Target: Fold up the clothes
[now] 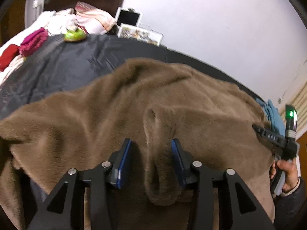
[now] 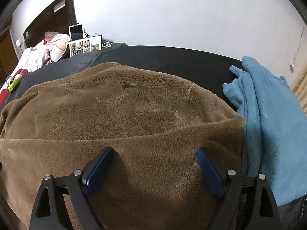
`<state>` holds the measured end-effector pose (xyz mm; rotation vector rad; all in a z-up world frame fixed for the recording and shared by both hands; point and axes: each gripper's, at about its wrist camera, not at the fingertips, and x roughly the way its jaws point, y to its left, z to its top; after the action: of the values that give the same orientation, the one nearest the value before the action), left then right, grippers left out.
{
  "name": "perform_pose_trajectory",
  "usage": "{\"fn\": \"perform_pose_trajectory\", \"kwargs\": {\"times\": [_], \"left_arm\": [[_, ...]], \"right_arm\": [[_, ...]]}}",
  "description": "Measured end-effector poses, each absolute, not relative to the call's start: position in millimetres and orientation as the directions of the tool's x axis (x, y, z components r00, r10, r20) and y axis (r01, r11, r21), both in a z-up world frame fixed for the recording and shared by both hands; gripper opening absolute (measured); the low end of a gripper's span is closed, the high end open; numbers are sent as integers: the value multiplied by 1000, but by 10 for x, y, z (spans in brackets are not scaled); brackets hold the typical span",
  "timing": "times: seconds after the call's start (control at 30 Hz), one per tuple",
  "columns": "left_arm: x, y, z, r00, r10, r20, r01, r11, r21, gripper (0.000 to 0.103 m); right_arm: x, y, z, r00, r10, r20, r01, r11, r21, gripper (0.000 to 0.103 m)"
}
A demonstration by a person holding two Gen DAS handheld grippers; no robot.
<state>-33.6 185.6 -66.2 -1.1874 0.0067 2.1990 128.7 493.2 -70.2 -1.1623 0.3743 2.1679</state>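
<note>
Dark bedspread (image 2: pixel 172 61) carries brown fleece (image 2: pixel 119 105); left tool (image 1: pixel 151 143) and right tool (image 2: pixel 154 151) gape above it.

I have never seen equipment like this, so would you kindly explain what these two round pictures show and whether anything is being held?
There is no robot: a person holds a two-finger gripper in each hand, each with a fisheye camera looking along its fingers. The left camera shows the left gripper open astride a raised fold of a brown fleece garment, pads not pressing. It also catches the person's right hand. The right camera shows the right gripper wide open over the same fleece. Nothing is held. A blue garment lies beside it on the dark bedcover.
</note>
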Motion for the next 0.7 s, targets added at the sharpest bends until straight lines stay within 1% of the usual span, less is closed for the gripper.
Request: {"fn": "perform_pose_trajectory", "kwargs": {"times": [0.1,0.17,0.27,0.4,0.5,0.63,0.7], "left_arm": [[-268,1780,-456,-440,547,-713,-540,-795,-277,54],[-167,1849,-346,-433,574,-695,-589,-764,-264,61],[-7,2044,-288,-399,603,-691,-669,-706,-230,64],[77,2300,-493,-342,579,-740,-718,-669,-191,64],[36,2374,-741,-314,525,-791,-710,-683,-172,64],[43,2324,-762,-305,538,-786,-719,-671,-180,64],[43,2325,-765,-306,537,-786,-724,-668,-174,64]], "right_arm": [[1319,4925,-662,-424,386,-819,-645,-764,-26,91],[1353,4890,-575,-452,372,-811,-651,-759,14,91],[1404,4837,-446,-493,352,-796,-658,-750,76,91],[1410,4646,-383,-510,332,-794,-631,-772,82,91],[1449,4547,-546,-484,293,-825,-611,-787,79,91],[1600,4404,-697,-481,331,-812,-565,-825,-2,92],[1615,4404,-710,-484,328,-811,-551,-834,-8,92]]}}
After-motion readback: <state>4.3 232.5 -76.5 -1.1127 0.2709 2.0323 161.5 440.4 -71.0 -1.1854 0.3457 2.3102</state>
